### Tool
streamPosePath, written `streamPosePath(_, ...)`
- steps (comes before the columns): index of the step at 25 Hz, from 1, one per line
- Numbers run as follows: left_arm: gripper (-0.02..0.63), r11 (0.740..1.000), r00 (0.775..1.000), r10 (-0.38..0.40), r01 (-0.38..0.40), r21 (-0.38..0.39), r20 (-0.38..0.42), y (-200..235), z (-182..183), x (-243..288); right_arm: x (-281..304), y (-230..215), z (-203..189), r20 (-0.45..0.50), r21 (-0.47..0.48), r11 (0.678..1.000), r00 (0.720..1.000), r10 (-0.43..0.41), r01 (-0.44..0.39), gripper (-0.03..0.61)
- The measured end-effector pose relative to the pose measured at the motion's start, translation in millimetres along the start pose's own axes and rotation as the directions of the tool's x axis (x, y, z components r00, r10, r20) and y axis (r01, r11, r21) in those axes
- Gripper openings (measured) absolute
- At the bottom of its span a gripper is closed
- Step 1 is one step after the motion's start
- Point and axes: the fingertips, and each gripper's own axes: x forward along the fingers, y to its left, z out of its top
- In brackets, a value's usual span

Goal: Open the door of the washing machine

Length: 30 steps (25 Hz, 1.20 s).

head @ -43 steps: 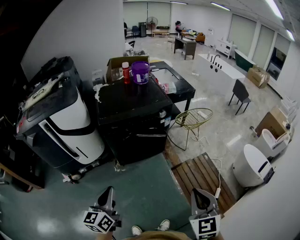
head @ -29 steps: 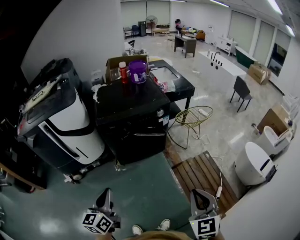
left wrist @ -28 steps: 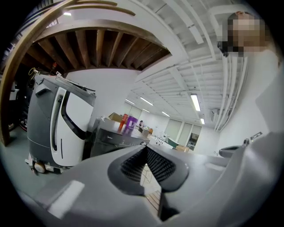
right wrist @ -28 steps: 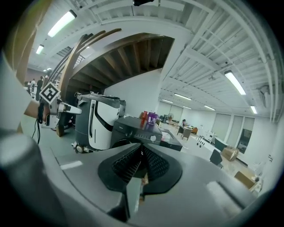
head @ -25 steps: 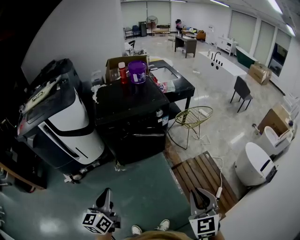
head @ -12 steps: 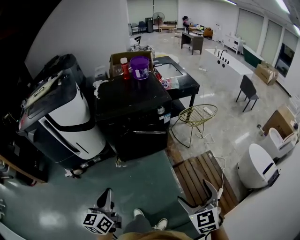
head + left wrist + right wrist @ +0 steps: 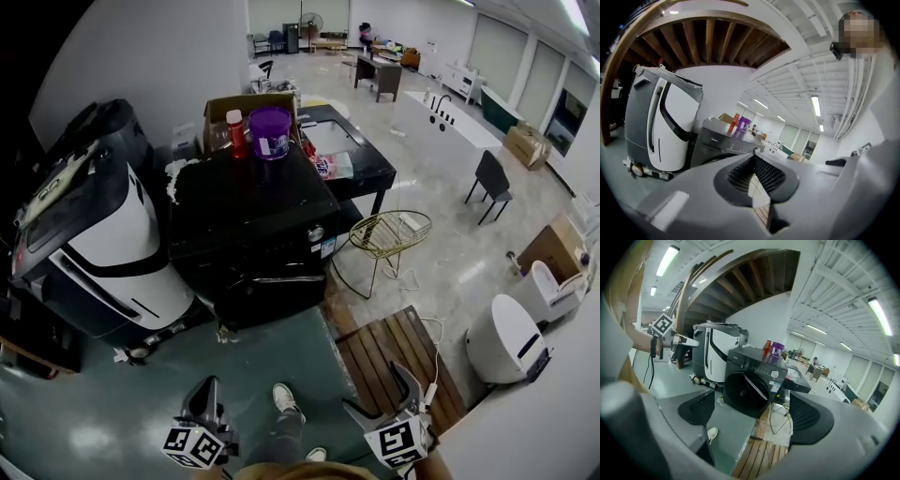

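Door, round, dark glass, shut on black front-loading washing machine, well ahead of both grippers. Probably rigid with stiff latch; take rim edge. Right gripper jaws opening, nothing between. Left gripper pinched together, empty.

My left gripper, at seven o'clock in the head view, was grey with ribbed black pads and a cube of black-and-white square markers. My right gripper, at five o'clock, matched it, its jaws opening with nothing between them. I wore grey trousers, white shoes and a tan top.
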Motion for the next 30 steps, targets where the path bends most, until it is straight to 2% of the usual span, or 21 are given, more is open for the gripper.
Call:
streamPosePath(7,0.060,0.999,1.000,-0.015,0.015,-0.044,-0.013,38.7,41.2,116.0,92.1,-45.1,42.0,-0.090,-0.031,1.000,0.996,-0.004,0.001,0.472)
streamPosePath(11,0.060,0.998,0.999,-0.049,0.048,-0.045,-0.019,54.9,56.5,168.6,132.6,-65.8,64.1,-0.106,-0.040,0.999,0.994,-0.019,0.015,0.472)
streamPosePath(18,0.060,0.996,0.997,-0.071,0.069,-0.055,-0.039,56.7,68.2,217.6,179.0,-83.7,75.5,-0.145,-0.033,0.999,0.989,-0.006,0.001,0.471)
streamPosePath(23,0.060,0.998,0.998,-0.027,0.023,-0.063,-0.054,54.0,74.8,234.7,204.8,-106.0,78.0,-0.161,-0.063,0.997,0.986,0.033,-0.044,0.471)
streamPosePath(27,0.060,0.997,0.999,0.031,-0.034,-0.065,-0.034,59.9,72.3,250.1,231.2,-131.9,72.9,-0.167,-0.084,0.992,0.982,0.082,-0.097,0.471)
streamPosePath(30,0.060,0.992,0.997,0.082,-0.083,-0.091,-0.015,53.0,75.6,263.9,258.6,-156.5,59.9,-0.192,-0.136,0.979,0.974,0.124,-0.151,0.471)
